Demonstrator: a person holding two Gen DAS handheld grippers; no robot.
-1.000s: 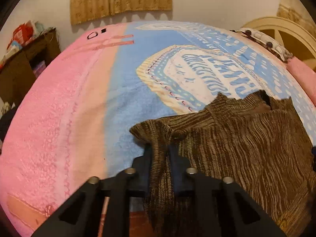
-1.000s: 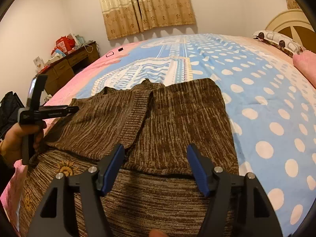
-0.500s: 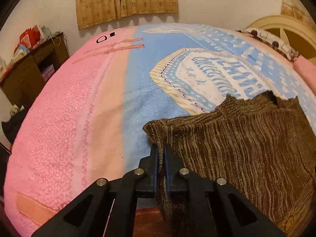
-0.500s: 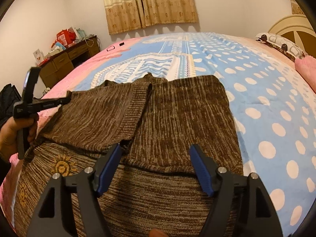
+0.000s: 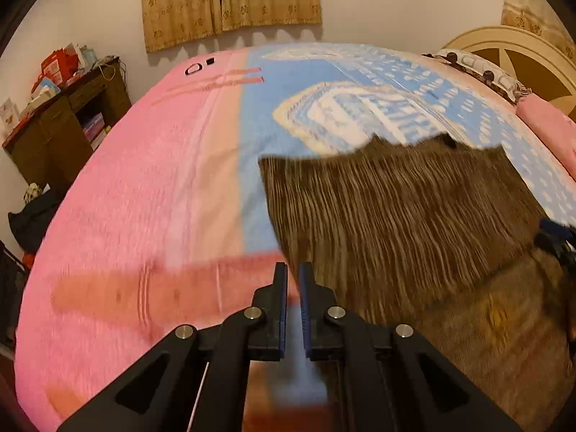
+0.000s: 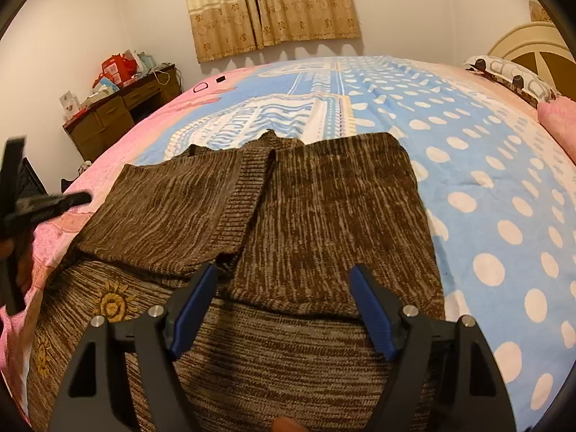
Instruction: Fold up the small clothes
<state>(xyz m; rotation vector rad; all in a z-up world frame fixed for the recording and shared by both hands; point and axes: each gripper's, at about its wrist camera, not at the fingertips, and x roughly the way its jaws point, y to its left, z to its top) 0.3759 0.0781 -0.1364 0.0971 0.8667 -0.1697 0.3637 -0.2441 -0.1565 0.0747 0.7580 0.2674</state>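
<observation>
Left gripper: jaws together, a thin slit between the blue pads and no cloth in it. The brown knit sweater lies ahead and to the right of these jaws, its near left corner just beyond the tips; the view is motion-blurred, so whether the tips touch the fabric cannot be told. Ahead and to the left of them stretches the pink side of the bedspread.

Right gripper: jaws apart and just now opening wider, nothing clamped. The sweater lies flat on the bed directly beneath and ahead of them (both sleeves folded inward, the ribbed cuff of one running forward from the left jaw). The folded edge crosses between the two pads; the lower body of the sweater, with a sun motif, lies to the left of the left jaw.
</observation>
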